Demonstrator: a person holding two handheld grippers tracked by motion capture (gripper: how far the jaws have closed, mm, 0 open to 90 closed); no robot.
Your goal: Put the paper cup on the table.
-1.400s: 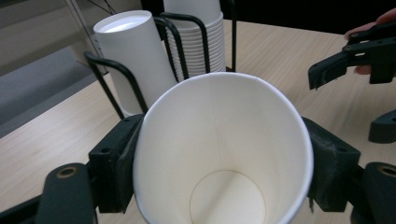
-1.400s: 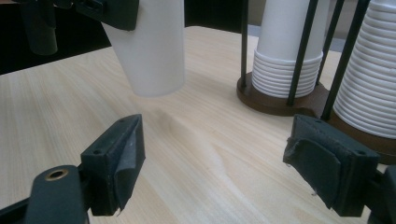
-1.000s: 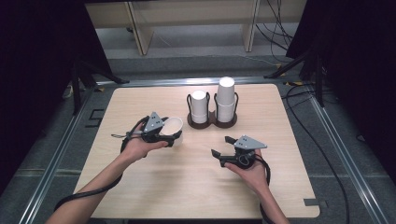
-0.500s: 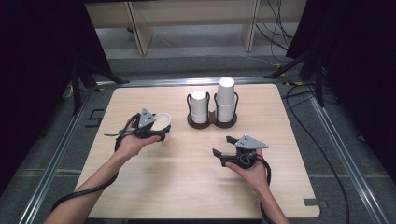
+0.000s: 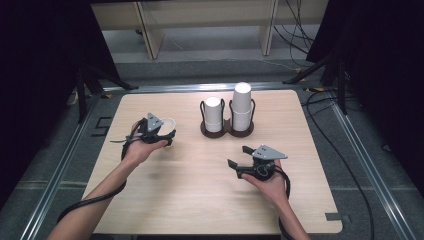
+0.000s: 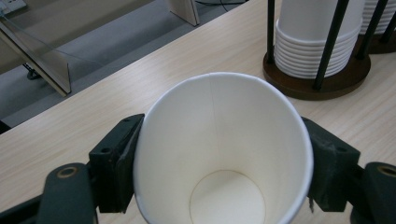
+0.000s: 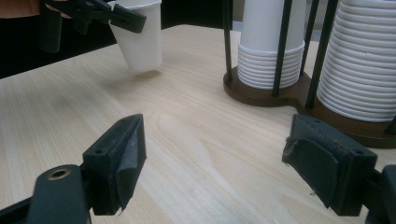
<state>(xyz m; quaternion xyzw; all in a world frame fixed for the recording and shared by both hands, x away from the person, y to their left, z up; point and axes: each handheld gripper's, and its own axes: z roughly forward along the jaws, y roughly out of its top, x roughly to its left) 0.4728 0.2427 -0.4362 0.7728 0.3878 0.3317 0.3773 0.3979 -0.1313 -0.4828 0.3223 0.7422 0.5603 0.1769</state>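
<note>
Centrally, a pale wood-grain table (image 5: 200, 190) is framed by grey floor and dark curtains. Toward 9 o'clock, 1 paper cup (image 5: 167, 125) is clamped by the left gripper (image 5: 159, 134). At 4 o'clock, the right gripper (image 5: 239, 157) is held with jaws apart. At 12 o'clock, 2 cup stacks are kept in a rack (image 5: 227, 131).

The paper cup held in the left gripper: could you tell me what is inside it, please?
The paper cup is empty: its bare white wall and round bottom show, clamped by the left gripper. The table beneath it is hidden.
</note>
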